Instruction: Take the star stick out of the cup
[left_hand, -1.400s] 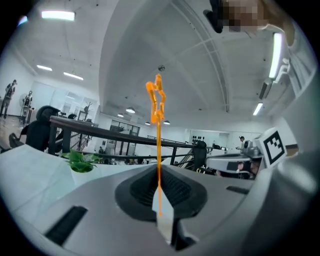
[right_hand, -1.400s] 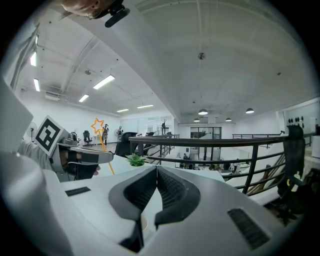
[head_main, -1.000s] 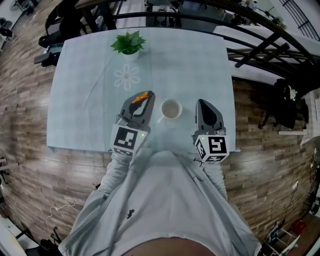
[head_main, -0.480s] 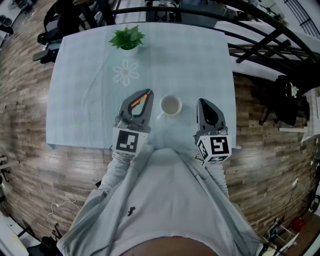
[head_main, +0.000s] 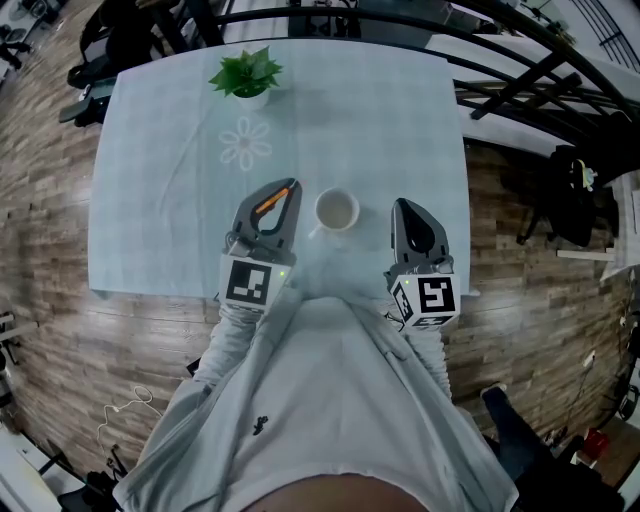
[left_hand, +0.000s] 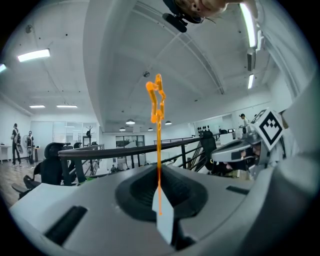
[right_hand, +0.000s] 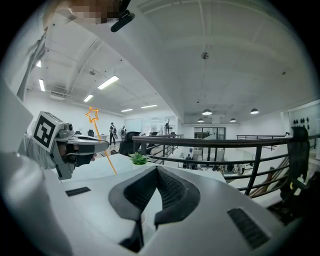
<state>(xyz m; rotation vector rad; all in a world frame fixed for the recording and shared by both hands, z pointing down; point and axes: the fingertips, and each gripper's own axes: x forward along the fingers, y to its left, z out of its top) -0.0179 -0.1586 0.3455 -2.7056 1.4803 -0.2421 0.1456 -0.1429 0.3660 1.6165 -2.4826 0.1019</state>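
Orange plastic catches the eye first: the star stick (head_main: 272, 202) is pinched in the left claw (head_main: 290, 186), whose jaws are pressed onto its thin shaft, and the star end rises clear above them (seen from the right gripper view it leans a little). The stick is out of the cup (head_main: 337, 211) and not touching it; the left claw is just beside the cup, on its left. The white cup stands on the pale cloth of the counter (head_main: 150, 200), near the middle of the near edge. The right claw (head_main: 403, 205) is on the cup's other side, apart from it, jaws pressed together with nothing between them. Both claws point away from the person, roughly level. A small green plant (head_main: 243, 75) sits by the far edge towards the left corner, and a flower print (head_main: 245, 143) marks the cloth between plant and cup.
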